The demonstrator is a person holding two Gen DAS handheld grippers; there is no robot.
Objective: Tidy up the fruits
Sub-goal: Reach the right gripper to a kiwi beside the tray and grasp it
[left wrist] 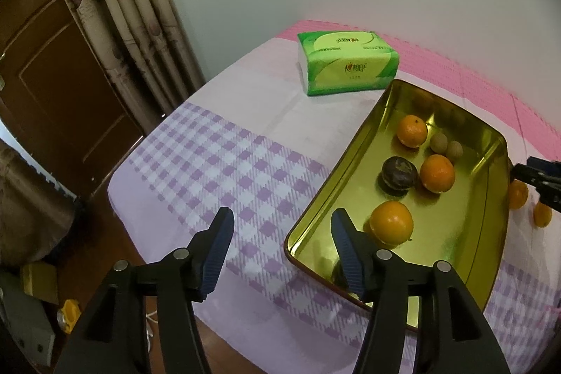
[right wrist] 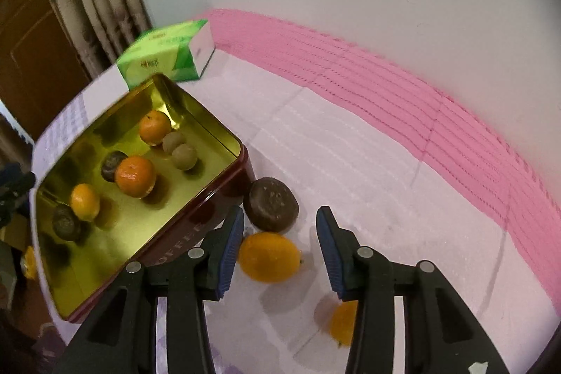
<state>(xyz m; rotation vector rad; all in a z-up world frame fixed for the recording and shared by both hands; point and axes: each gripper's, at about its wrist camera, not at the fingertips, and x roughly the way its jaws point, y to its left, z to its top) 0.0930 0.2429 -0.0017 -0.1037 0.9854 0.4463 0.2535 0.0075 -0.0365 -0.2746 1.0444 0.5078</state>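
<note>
A gold-lined tin box (left wrist: 491, 198) (right wrist: 217, 132) holds several fruits: oranges (left wrist: 437, 173) (right wrist: 135, 176), a dark passion fruit (left wrist: 399, 176) and two small brown fruits (left wrist: 439, 142). My left gripper (left wrist: 280, 240) is open and empty over the box's near corner, beside an orange (left wrist: 391, 223). My right gripper (right wrist: 280, 244) is open just above an orange (right wrist: 269, 256) lying on the table outside the box. A dark brown fruit (right wrist: 271, 204) sits beyond it against the box's red wall. Another orange (right wrist: 342, 321) lies partly hidden under the right finger.
A green tissue pack (left wrist: 347, 62) (right wrist: 168, 55) lies at the back of the table. A pink foam mat (right wrist: 420, 100) lines the wall. The table's left edge (left wrist: 119, 198) drops to the floor near a curtain and door.
</note>
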